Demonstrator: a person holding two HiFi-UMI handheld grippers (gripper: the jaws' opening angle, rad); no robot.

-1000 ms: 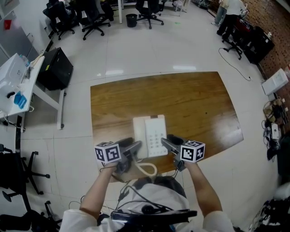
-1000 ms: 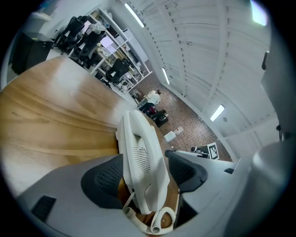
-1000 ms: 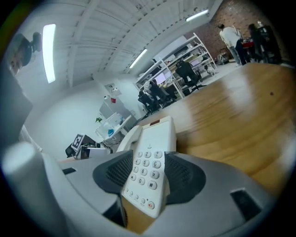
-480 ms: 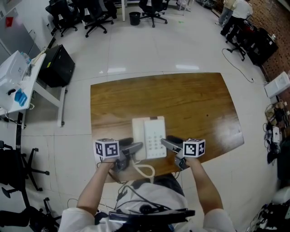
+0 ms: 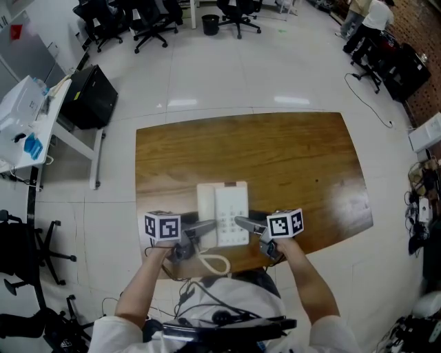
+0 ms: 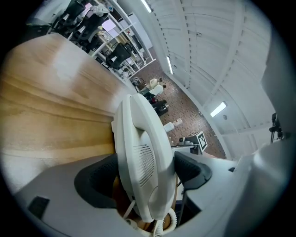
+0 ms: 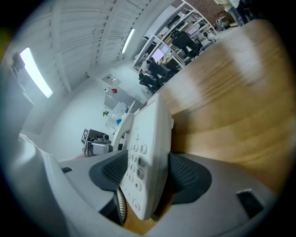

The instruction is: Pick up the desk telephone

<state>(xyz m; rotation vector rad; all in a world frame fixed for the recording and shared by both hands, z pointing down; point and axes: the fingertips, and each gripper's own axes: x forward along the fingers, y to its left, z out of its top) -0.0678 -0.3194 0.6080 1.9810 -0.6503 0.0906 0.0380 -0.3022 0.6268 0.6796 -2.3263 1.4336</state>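
Note:
A white desk telephone (image 5: 222, 210) lies flat near the front edge of the wooden table (image 5: 275, 158), handset on its left and keypad on its right. Its coiled cord (image 5: 217, 262) loops toward me. My left gripper (image 5: 203, 227) reaches in from the left. Its jaws are opening, and the handset (image 6: 143, 152) stands between the dark pads (image 6: 99, 180) with a gap on one side. My right gripper (image 5: 244, 224) comes in from the right, jaws also opening. The keypad side of the base (image 7: 145, 152) sits between its pads (image 7: 187, 173) without being squeezed.
The table's front edge runs just under both grippers. A black case (image 5: 93, 96) and a white desk (image 5: 21, 117) stand on the floor at the left. Office chairs (image 5: 151, 21) line the back, and people (image 5: 372, 17) are at the far right.
Both grippers have slid inward along the phone's sides, the right one further left over the base's edge. Their jaws stand wider apart. The phone still rests on the table.

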